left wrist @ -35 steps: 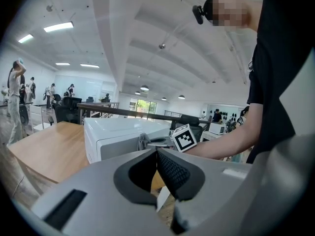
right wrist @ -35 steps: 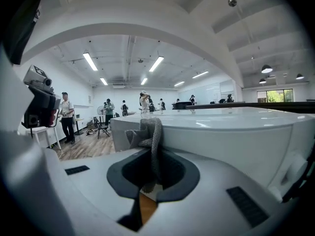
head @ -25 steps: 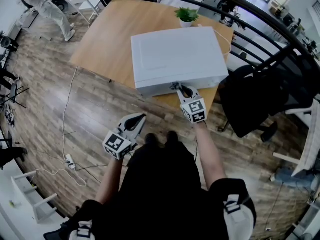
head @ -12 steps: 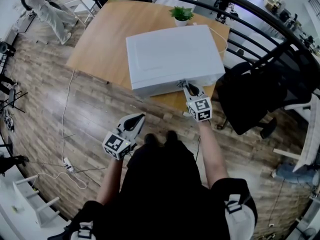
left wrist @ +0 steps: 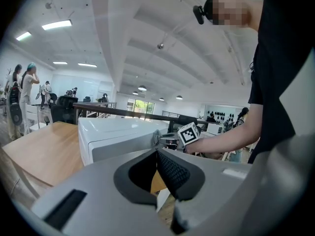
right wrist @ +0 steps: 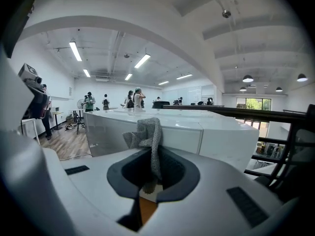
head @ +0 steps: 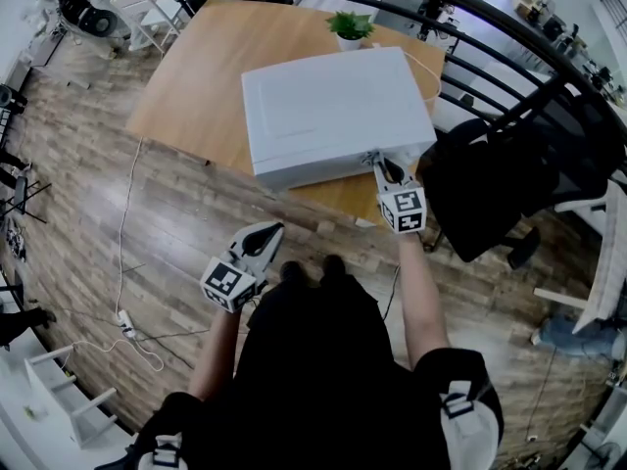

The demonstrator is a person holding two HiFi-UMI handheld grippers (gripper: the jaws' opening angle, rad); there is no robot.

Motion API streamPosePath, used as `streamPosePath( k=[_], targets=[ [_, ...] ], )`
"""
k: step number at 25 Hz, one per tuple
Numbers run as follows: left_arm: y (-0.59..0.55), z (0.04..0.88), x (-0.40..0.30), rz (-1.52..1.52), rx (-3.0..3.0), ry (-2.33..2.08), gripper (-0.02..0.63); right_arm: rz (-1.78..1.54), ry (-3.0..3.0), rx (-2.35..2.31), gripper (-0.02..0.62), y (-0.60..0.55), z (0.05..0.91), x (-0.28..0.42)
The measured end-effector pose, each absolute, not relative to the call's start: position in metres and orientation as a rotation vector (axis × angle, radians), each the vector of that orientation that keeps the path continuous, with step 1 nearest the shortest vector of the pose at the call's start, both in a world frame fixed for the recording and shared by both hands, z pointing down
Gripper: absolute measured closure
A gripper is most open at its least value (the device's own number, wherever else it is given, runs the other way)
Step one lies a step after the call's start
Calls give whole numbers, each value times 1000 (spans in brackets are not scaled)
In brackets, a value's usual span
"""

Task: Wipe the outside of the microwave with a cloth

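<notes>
A white microwave (head: 333, 111) stands on a wooden table (head: 206, 76), its front face toward me. My right gripper (head: 383, 167) is shut on a grey cloth (right wrist: 146, 136) and presses it against the microwave's front near its right end. In the right gripper view the cloth bunches up above the jaws against the white front (right wrist: 197, 136). My left gripper (head: 257, 239) hangs low by my left side, away from the table, jaws closed together with nothing in them. In the left gripper view the microwave (left wrist: 115, 136) and the right gripper (left wrist: 172, 139) show beyond the shut left gripper (left wrist: 157, 156).
A small potted plant (head: 350, 29) stands behind the microwave. A black office chair (head: 490, 194) is close to the table's right side. A black railing (head: 509, 57) runs behind. A white cable (head: 127, 253) and power strip (head: 122, 319) lie on the wooden floor at left.
My right gripper has slid the cloth rightward along the microwave's front, from near its middle to its right end. The left gripper has stayed put.
</notes>
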State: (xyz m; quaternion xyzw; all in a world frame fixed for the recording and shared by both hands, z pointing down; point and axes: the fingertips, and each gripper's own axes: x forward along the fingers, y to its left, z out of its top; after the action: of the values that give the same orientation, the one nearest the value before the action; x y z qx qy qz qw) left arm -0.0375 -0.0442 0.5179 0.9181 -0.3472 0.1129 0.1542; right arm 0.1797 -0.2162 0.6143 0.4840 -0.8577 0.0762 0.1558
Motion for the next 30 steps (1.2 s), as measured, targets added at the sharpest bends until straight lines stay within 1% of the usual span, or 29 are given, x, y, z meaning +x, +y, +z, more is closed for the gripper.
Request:
streamPosePath(
  k=[18, 30],
  targets=[
    [-39, 517, -40, 332, 2631, -1002, 603, 288, -2327, 1628, 575, -230, 621, 250],
    [-40, 517, -48, 340, 2625, -1005, 603, 336, -2280, 1661, 575, -229, 640, 254]
  ],
)
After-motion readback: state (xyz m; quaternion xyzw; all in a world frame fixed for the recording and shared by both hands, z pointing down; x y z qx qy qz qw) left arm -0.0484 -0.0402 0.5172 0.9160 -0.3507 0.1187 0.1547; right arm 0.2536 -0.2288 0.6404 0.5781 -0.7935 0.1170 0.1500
